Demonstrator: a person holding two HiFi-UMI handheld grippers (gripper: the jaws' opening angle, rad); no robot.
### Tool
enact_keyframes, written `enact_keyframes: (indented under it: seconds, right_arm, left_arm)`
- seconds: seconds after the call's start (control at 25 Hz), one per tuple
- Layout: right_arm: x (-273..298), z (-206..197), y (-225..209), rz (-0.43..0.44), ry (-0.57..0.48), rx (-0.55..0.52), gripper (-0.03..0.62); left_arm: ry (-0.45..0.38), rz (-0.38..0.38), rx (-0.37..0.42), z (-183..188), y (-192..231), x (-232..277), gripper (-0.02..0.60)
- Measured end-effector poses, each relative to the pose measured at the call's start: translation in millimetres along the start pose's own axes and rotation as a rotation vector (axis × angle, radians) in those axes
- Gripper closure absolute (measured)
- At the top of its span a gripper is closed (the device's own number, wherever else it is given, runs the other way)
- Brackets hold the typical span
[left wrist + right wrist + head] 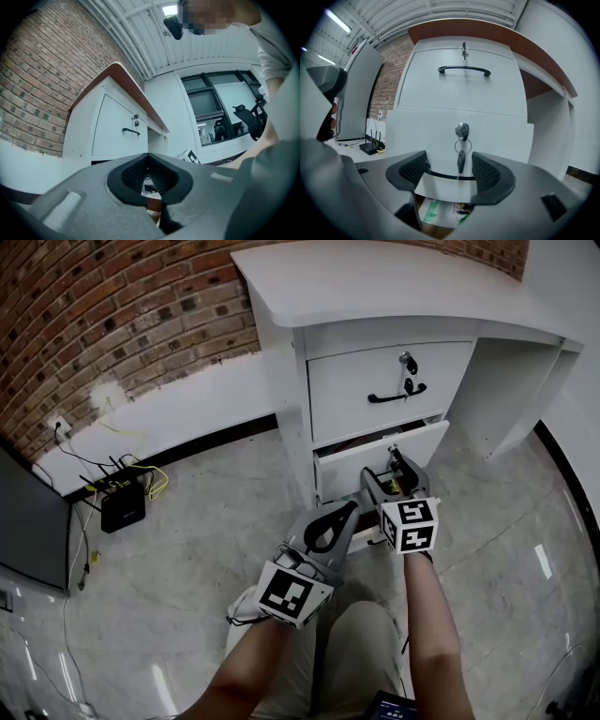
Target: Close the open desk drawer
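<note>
At centre of the head view, a white desk (pixel 394 277) stands against a brick wall (pixel 112 306). Upper drawer (pixel 375 381) is flush. Lower drawer (pixel 375 457) sits just below it, pulled partly out.

Right gripper (pixel 382 470) is at the lower drawer front. In the right gripper view its jaws are released, spread to either side of the black handle (pixel 450 176), which runs between the pads. Contact with the handle cannot be told. A key (pixel 461 161) hangs from the lock (pixel 461 130) above the handle. Printed paper (pixel 440 211) shows inside the drawer, bottom of frame.

Left gripper (pixel 349 510) is lower left of the right one, apart from the desk. Its jaws are clenched, tips together, nothing between them.
</note>
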State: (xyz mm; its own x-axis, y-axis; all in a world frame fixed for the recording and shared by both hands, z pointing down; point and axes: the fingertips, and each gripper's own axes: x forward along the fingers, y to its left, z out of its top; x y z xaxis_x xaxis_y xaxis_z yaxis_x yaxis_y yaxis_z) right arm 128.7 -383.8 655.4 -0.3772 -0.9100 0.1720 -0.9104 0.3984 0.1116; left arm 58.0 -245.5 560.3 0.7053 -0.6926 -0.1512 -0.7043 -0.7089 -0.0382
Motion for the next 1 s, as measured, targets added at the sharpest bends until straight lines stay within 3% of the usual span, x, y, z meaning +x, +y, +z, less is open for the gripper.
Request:
enact_keyframes:
  seconds: [0.68,0.8,1.0]
  right_arm:
    - [15,3,1,-0.034,0.002,0.013,0.287]
    - [16,5,7,-0.041,-0.001,0.003,0.333]
    - [23,8,9,-0.026,0.023,0.003,0.33]
  left_arm:
    - [-0.011,0.017,-0.052,-9,21,4,0.577]
    - [-0.011,0.017,-0.056,-9,22,4,0.577]
    - [-0.015,0.013,-0.056,-9,21,3,0.577]
